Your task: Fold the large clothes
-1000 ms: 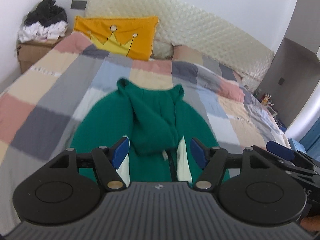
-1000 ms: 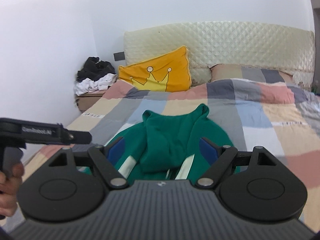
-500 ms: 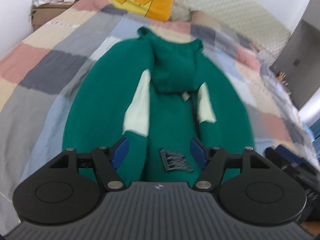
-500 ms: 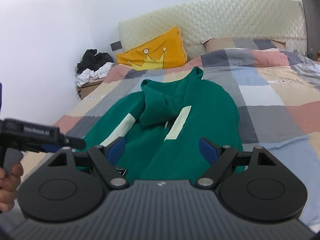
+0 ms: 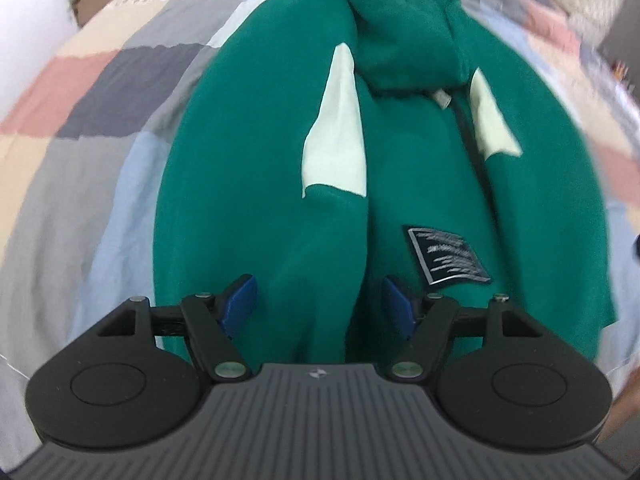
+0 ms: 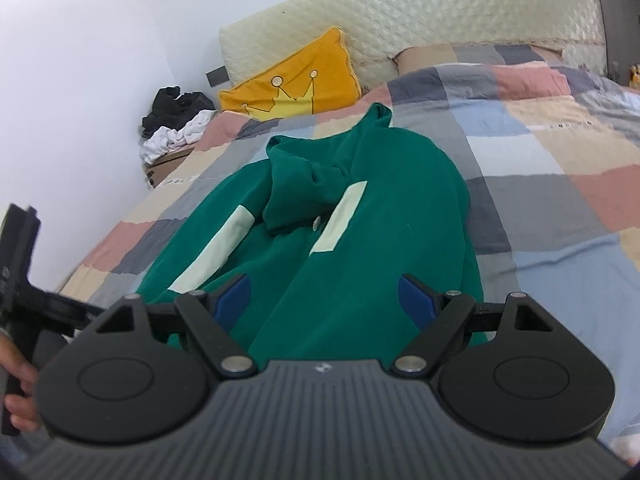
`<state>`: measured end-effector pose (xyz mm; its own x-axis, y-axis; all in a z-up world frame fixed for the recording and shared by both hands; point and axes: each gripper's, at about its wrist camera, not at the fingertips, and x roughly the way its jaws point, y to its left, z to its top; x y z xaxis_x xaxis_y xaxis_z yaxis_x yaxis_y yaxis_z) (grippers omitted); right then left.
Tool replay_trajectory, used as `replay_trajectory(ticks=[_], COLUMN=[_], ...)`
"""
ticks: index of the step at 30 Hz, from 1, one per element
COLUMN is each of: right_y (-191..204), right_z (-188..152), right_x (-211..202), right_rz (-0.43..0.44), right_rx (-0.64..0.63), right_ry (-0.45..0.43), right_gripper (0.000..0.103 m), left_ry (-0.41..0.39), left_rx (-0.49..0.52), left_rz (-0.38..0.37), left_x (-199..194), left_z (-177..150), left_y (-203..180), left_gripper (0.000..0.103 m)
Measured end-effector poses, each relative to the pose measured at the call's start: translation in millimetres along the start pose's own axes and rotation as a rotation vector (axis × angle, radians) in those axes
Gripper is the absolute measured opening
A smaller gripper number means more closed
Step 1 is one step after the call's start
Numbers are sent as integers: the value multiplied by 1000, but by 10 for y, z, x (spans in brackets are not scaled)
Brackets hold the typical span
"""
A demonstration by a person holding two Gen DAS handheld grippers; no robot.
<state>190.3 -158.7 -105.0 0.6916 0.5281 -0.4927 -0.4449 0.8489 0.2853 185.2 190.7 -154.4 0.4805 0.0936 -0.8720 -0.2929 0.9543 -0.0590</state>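
The bed (image 6: 560,184), under a checked quilt of grey, pink, blue and beige, filled both views, with a quilted cream headboard (image 6: 440,20) against a white wall. A yellow crown cushion (image 6: 296,80) leaned upper centre; a heap of black and white clothes (image 6: 176,124) sat on what looked like a box at the left. The green hooded jacket (image 5: 248,184) lay flat mid-frame. My left hand-held gripper (image 5: 318,306) and right hand-held gripper (image 6: 326,300) were both spread above its lower hem, pinching nothing.
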Motion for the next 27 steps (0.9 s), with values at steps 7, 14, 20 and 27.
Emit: replay_trajectory(ticks=[7,14,20,27], right_y=[-74,-114,-182,-181], right_z=[-34,-67,-72,-49], right_x=[43,100,142,180], right_rz=[-18,-48,-75,-81], right_rx=[23,21,42,49], right_ry=[28,45,52,26], right_gripper=[83,83,83,83], left_ry=[26,26,-87,-228], left_rx=[85,103,-25,-226], left_rz=[79,122,81,167], left_x=[206,183,-310,-791], left_z=[-22,-42,174,856], left_y=[-82,45,585,1629], left_gripper=[73,13,7,6])
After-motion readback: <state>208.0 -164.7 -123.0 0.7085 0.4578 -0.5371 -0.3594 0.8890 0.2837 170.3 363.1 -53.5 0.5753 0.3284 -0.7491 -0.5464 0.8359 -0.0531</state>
